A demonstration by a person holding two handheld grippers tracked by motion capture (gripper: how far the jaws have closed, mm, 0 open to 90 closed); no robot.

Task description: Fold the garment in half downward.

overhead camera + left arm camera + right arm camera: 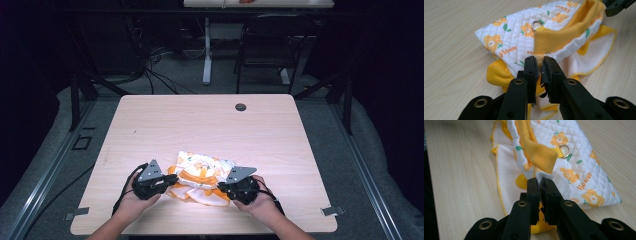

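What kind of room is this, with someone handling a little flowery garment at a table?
Probably a lab or recording workspace, not a home. A bare wooden table stands inside a metal frame, loose cables trail over the grey floor, and another desk with a black chair stands behind.

Black two-jaw left tool (170,181), right tool (223,186), grey triangular plates, brass-ringed screw holes, black cables

Far half of the table (210,125) is being left open

Passage between the tongs is being blocked by the quilted garment (202,175); a round grommet (240,107) is being noted far off.
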